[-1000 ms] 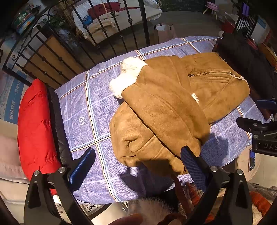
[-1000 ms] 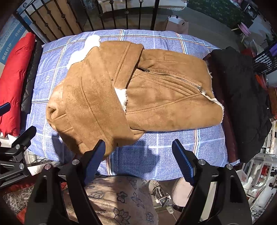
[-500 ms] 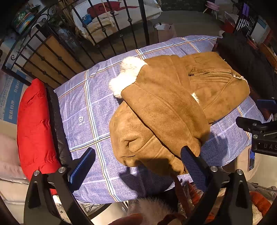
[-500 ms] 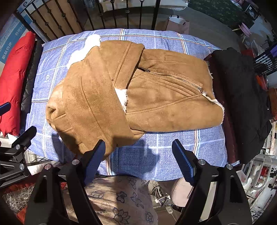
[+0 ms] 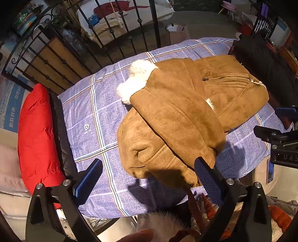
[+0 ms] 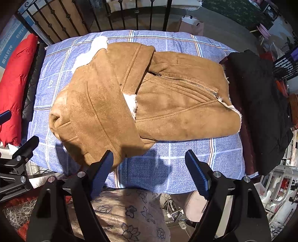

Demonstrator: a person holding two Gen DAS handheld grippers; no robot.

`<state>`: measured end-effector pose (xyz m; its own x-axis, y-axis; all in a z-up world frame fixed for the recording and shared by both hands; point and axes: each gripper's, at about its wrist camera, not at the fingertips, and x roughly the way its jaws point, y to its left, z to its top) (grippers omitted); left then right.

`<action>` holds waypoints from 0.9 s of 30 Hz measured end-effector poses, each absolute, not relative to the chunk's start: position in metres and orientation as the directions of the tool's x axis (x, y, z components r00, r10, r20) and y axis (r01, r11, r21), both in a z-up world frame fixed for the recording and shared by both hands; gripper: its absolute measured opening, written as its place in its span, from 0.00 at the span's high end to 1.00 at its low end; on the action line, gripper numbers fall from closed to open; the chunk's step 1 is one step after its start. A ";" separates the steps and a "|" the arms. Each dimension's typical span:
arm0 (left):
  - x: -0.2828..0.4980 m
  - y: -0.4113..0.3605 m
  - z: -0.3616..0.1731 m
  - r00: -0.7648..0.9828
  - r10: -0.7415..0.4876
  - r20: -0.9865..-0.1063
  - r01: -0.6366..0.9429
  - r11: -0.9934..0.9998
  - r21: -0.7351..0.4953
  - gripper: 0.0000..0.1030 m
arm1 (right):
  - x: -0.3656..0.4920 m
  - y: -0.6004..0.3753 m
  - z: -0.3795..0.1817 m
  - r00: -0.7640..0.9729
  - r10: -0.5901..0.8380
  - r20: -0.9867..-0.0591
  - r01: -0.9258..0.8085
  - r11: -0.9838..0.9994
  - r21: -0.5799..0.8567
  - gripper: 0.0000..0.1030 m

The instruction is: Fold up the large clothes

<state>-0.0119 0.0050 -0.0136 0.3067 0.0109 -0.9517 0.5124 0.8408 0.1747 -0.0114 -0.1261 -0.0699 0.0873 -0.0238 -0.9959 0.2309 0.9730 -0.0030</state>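
**Thick suede coat folded on the bed, both my claws empty above it**

Nearest, at the bottom of the right wrist view, my right gripper (image 6: 149, 173) stands wide with nothing between its blue pads, hanging over the near edge of the blue checked bedspread (image 6: 167, 167). In the left wrist view my left gripper (image 5: 147, 178) is just as wide and just as empty; its right pad shows in front of the coat's near corner, and I cannot tell whether it touches.

Just past the pads lies the tan suede jacket (image 6: 167, 104), filling the middle of both frames. One sleeve (image 6: 96, 104) is folded diagonally across the body, and white fleece cuff (image 6: 89, 52) pokes out toward the upper left. A zipped pocket (image 6: 186, 82) runs across the right half.

I judge this coat heavy, thick and springy: the folds bulge rather than lie flat, so a thin pinch would slip. I would take the doubled hem at the lower left and the fleece-edged right end, biting deep.

Farther off: a red padded garment (image 6: 14, 83) at the left edge, a black garment (image 6: 260, 111) at the right, iron railings (image 6: 121, 16) along the top
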 end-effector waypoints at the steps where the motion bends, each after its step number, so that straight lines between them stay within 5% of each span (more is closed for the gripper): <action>1: -0.011 0.005 -0.014 0.305 0.011 -0.952 0.511 0.842 0.173 0.06 | -0.012 -0.126 -0.070 0.086 -0.023 -0.996 0.230 0.973 -0.003 0.23; 11: -0.003 0.018 -0.021 0.288 0.007 -0.958 0.475 0.868 0.149 0.06 | -0.007 -0.127 -0.071 0.117 0.005 -0.993 0.225 0.974 0.031 0.23; 19: 0.021 0.128 -0.063 0.216 0.042 -0.976 0.210 0.974 0.088 0.06 | 0.019 -0.159 -0.063 0.273 0.080 -0.959 0.237 0.960 0.148 0.23; 27: 0.007 0.140 -0.101 0.091 -0.207 -0.974 0.066 0.977 -0.201 0.06 | 0.095 -0.196 -0.110 0.295 0.246 -0.923 0.287 0.899 0.331 0.23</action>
<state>0.0067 0.1402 -0.1013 0.0912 -0.2067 -0.9741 0.0656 0.9773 -0.2013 0.0955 -0.1962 -0.1096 0.2954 0.2460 -0.9232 0.2871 0.8988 0.3314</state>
